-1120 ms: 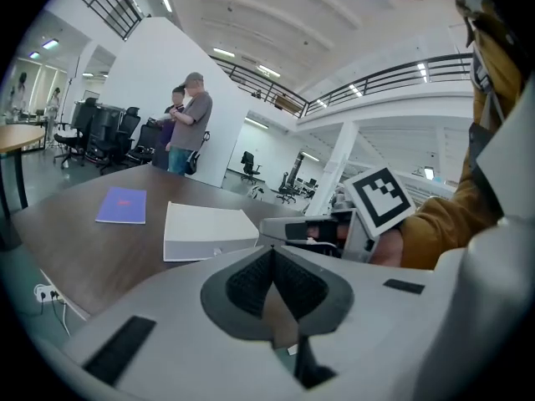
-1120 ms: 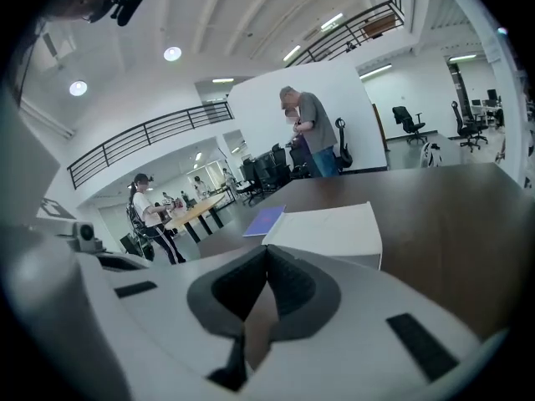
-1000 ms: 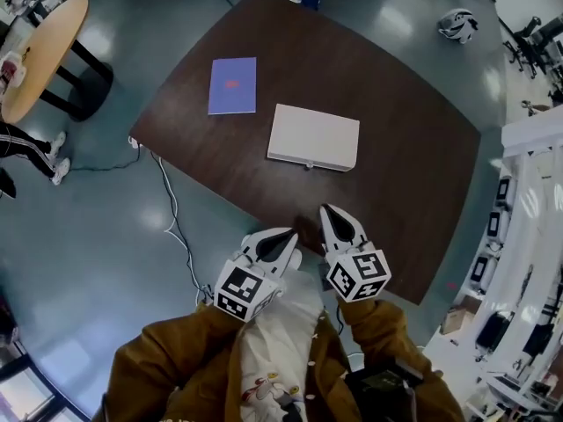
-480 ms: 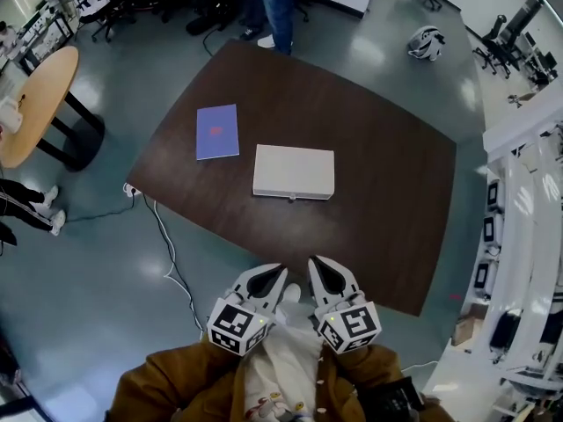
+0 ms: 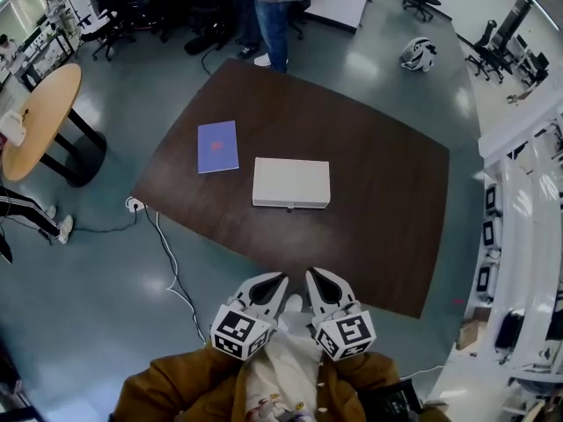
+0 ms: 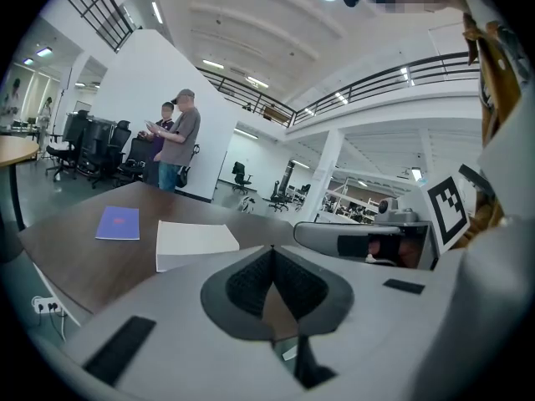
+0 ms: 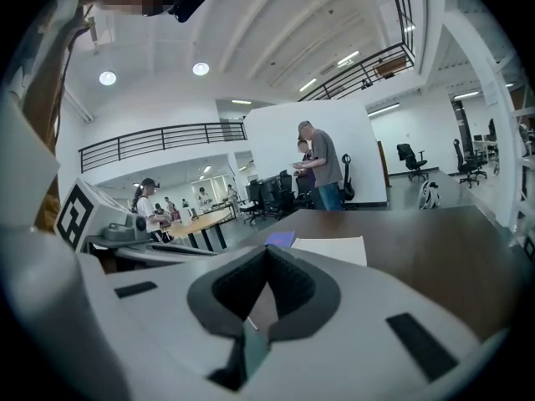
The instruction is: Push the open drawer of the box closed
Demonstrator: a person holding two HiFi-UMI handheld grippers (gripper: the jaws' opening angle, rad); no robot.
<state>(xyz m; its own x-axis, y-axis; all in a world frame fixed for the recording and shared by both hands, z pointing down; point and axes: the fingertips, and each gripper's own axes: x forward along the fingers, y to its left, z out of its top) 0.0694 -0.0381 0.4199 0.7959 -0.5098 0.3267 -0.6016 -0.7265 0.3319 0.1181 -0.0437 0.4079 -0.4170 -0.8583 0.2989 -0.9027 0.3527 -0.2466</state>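
Observation:
A flat white box (image 5: 291, 183) lies on the dark brown table (image 5: 378, 192), its drawer front with a small knob facing me and flush with the box. It also shows as the white box (image 6: 192, 241) in the left gripper view and the white box (image 7: 330, 249) in the right gripper view. My left gripper (image 5: 277, 281) and right gripper (image 5: 312, 278) hover side by side close to my chest, off the table's near edge, well short of the box. Both are shut and hold nothing.
A purple booklet (image 5: 217, 146) lies on the table left of the box. Two people (image 5: 273, 7) stand at the table's far edge. A round wooden table (image 5: 35, 117) stands at the left, a white cable (image 5: 167, 253) runs over the floor, and shelving (image 5: 528, 236) lines the right.
Both grippers have drawn back toward my body, away from the table's near edge, and closer together. The box keeps its place on the table.

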